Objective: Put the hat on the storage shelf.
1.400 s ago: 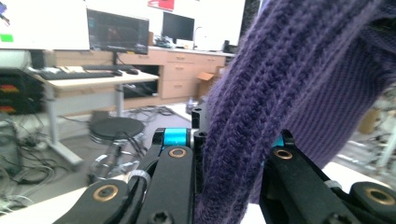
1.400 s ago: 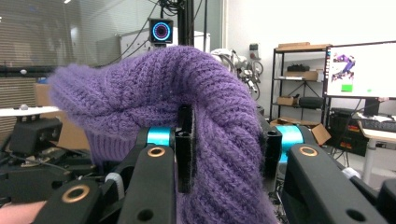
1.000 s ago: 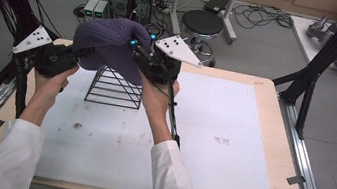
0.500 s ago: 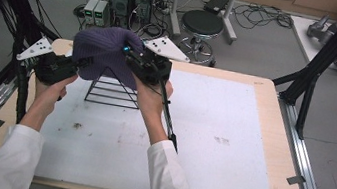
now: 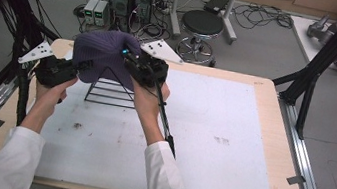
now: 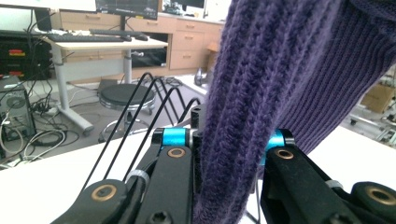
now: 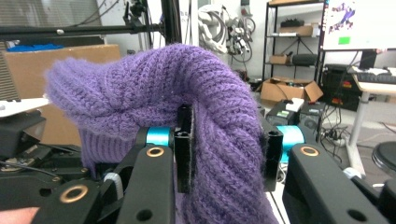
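Since the earlier frames, the purple knit hat (image 5: pixel 104 54) has been carried a little farther from the person and toward the table's left, and both grippers have shifted with it.

In the high view, one hat is seen held above one black wire rack (image 5: pixel 111 88), whose peak lies directly beneath the hat's opening. The hat is stretched between the left gripper (image 5: pixel 59 70) at its left edge and the right gripper (image 5: pixel 143 65) at its right edge, so its long axis runs across the table from hand to hand. Both grippers lie equally close to the rack. The rack stands on the white mat (image 5: pixel 211 131) of the table.

In the left gripper view, the left gripper's jaws are seen clamped on a thick fold of the ribbed hem (image 6: pixel 243 140), with the rack's wires rising just behind.

In the right gripper view, the right gripper's jaws are likewise closed on a bunched fold of the hat (image 7: pixel 224 140), with the crown bulging above and toward the other gripper.

Judged from this, the coming move turns on lowering the opening straight down over the rack's peak.
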Demonstrator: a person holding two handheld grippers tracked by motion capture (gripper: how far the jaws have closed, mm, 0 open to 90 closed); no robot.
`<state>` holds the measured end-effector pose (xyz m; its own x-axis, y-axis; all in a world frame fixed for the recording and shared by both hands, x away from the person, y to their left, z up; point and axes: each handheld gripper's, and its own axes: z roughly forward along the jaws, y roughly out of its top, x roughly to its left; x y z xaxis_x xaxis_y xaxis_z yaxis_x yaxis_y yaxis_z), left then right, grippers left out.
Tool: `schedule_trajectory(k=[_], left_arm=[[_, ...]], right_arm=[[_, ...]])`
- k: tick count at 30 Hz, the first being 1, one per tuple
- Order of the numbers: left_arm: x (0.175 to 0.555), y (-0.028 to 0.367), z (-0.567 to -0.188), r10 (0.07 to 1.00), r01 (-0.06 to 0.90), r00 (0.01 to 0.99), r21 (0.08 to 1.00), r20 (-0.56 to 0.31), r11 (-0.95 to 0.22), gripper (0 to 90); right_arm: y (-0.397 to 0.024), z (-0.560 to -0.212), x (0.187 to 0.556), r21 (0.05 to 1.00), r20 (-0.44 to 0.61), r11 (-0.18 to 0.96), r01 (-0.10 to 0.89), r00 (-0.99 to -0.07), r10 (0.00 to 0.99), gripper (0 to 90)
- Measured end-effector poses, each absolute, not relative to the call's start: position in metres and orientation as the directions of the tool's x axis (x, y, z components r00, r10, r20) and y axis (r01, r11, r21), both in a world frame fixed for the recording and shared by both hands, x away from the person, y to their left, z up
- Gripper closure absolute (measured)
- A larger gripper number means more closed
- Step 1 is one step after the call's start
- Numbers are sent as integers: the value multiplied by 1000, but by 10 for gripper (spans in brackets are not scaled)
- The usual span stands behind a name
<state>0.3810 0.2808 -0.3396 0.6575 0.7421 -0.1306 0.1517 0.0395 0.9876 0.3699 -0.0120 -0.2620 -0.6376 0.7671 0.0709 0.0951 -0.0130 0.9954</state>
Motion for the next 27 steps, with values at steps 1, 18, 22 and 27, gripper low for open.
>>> schedule_trajectory(k=[1, 18, 22, 27], left_arm=[[381, 281, -341, 742, 154, 658, 987, -131, 37, 806], [386, 281, -358, 751, 198, 642, 980, -155, 33, 806], [387, 281, -361, 755, 212, 640, 977, -143, 4, 806], [390, 278, -364, 754, 230, 639, 973, -151, 0, 803]], right_arm=[[-13, -264, 371, 995, 77, -15, 103, -635, 769, 673], [-10, -284, 377, 991, 69, 19, 134, -621, 781, 670], [-8, -290, 379, 989, 75, 23, 149, -618, 783, 670], [-7, -293, 380, 988, 73, 28, 155, -611, 789, 665]])
